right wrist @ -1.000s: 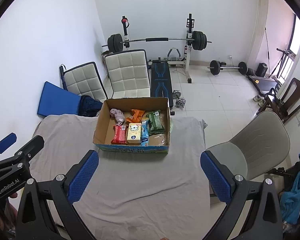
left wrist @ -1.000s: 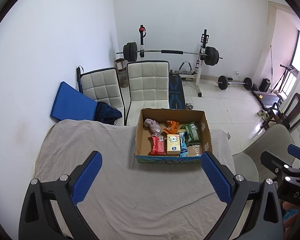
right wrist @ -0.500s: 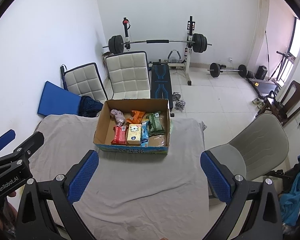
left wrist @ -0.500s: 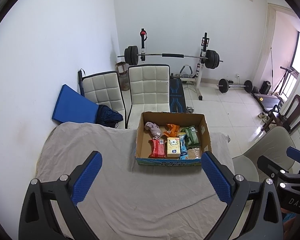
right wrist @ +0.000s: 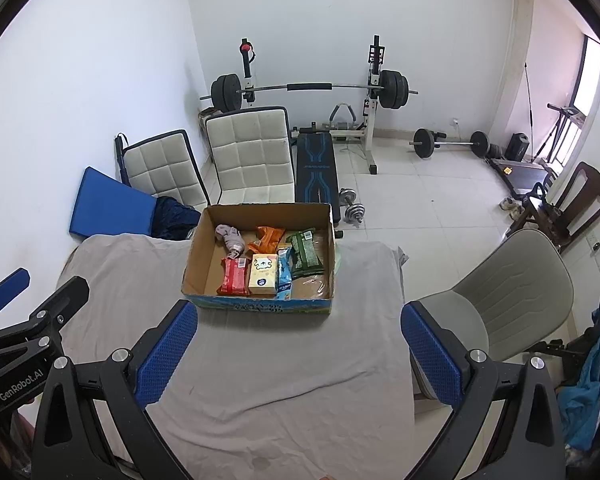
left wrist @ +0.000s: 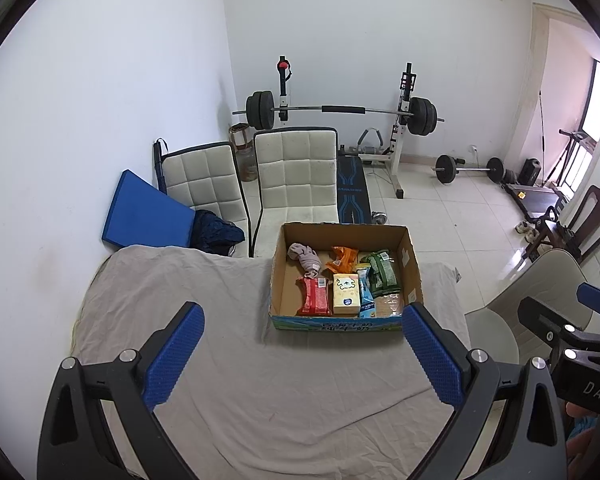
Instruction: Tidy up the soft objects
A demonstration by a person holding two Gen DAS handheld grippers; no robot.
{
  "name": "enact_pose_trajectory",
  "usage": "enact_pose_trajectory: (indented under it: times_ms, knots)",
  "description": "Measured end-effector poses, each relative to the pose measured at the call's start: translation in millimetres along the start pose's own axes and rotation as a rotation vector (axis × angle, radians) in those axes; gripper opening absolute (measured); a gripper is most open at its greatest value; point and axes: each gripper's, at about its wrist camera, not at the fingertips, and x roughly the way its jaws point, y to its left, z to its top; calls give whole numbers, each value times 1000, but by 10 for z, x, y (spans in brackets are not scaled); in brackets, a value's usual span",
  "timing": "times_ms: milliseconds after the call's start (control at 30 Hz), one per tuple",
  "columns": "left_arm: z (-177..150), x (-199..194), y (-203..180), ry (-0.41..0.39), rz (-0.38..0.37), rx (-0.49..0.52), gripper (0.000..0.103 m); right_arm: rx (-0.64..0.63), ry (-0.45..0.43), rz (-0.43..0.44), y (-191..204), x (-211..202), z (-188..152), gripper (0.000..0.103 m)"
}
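Gaping wide and empty, left gripper (left wrist: 302, 354) and right gripper (right wrist: 299, 351)

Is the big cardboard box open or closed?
Open. The cardboard box has no lid over it, so you can see the packets and the pink cloth inside from above.

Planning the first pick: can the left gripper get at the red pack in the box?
Probably yes: the left gripper is open, the cardboard box has no lid, and the red pack lies uncovered near its front wall.
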Motion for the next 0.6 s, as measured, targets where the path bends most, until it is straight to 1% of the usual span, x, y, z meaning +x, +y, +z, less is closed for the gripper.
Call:
enact_pose_trajectory:
  times_ms: [600]
  knots:
    - [13, 0, -6, 1, -1, 4, 102, 9, -1, -6, -22, 30, 47, 103]
